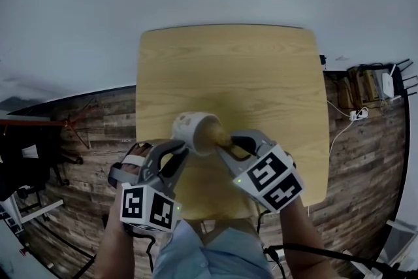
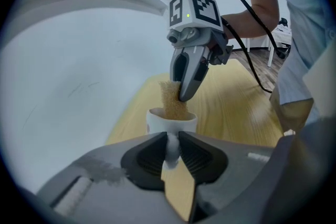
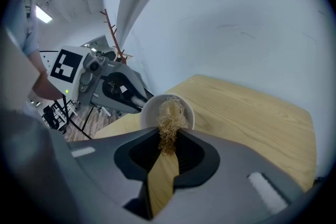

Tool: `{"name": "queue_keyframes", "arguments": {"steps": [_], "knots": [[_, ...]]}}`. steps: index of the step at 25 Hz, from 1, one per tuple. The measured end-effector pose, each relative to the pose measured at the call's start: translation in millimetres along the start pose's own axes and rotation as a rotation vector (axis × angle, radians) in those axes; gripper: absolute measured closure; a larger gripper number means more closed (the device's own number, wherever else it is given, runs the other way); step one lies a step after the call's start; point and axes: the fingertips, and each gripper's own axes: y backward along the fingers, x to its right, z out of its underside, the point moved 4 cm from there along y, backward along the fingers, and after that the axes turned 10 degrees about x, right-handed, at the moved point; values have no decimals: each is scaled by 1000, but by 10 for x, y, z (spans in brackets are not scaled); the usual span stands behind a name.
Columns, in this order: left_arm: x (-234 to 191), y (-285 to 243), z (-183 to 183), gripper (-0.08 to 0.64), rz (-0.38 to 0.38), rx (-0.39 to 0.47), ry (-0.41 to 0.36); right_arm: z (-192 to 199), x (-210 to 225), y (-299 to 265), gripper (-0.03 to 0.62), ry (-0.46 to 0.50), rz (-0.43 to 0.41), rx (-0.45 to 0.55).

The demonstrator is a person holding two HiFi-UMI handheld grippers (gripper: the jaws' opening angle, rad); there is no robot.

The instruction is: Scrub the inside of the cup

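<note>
With our left gripper (image 2: pixel 173 150), fingers (image 2: pixel 148 157) closed on the handle (image 2: pixel 171 148), we hold the white cup (image 1: pixel 191 127) tilted over the desk's (image 1: pixel 248 68) near part. Our right gripper (image 3: pixel 167 147) has its fingers pinched on a tan scrubber (image 3: pixel 170 119) poking into the cup.

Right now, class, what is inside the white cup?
A tan fibrous scrubber, pinched in the right tool, reaches into the cup. The cup's bottom and the scrubber's lower end are hidden by the wall and the fibres.
</note>
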Motion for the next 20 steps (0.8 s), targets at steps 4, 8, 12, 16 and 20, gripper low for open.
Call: {"name": "queue_keyframes", "arguments": {"steps": [4, 8, 12, 16, 20], "knots": [[9, 4, -5, 463, -1, 1, -8, 77, -124, -38, 522, -21, -10, 0], [31, -2, -17, 463, 1, 5, -10, 87, -216, -85, 522, -51, -23, 14], [48, 9, -1, 463, 3, 13, -6, 68, -264, -171, 522, -115, -44, 52], [76, 12, 2, 462, 19, 24, -18, 28, -295, -270, 522, -149, -48, 82], [91, 17, 21, 462, 24, 36, -12, -44, -257, -304, 522, -171, -30, 125]]}}
